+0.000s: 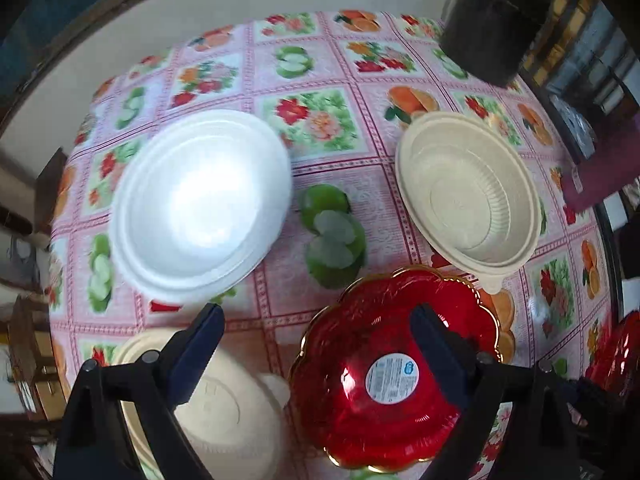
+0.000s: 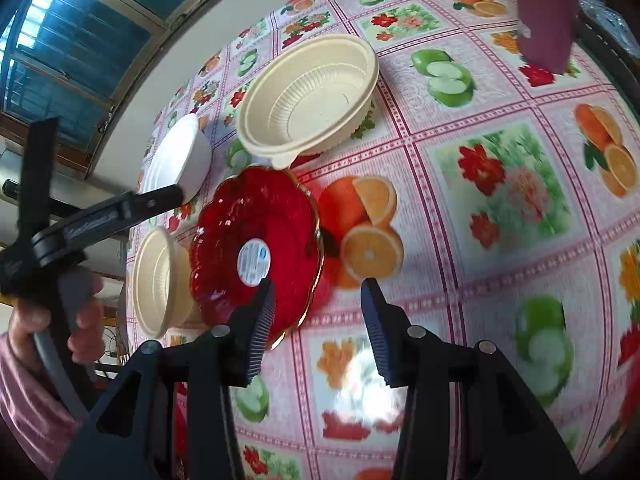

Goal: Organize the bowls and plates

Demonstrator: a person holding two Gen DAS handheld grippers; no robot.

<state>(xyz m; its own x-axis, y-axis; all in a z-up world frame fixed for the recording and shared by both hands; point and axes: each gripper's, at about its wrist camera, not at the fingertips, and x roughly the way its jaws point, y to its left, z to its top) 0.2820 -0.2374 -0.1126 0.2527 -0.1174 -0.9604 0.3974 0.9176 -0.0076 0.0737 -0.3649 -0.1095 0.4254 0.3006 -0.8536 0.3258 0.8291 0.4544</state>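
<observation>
A red plate with a gold rim and a round label (image 1: 384,364) (image 2: 256,248) lies on the fruit-print tablecloth. A white bowl (image 1: 200,208) (image 2: 180,160) sits left of it. One beige bowl (image 1: 468,196) (image 2: 308,100) stands behind the red plate, another beige bowl (image 1: 224,400) (image 2: 160,280) stands to its near left. My left gripper (image 1: 320,312) is open above the near beige bowl and red plate, holding nothing. My right gripper (image 2: 320,292) is open and empty, just right of the red plate's edge.
A dark cylindrical container (image 1: 492,28) stands at the table's far right. A purple object (image 2: 544,16) stands near it. Another red item (image 1: 616,352) shows at the right edge. A window (image 2: 68,40) and wall lie beyond the table's far edge.
</observation>
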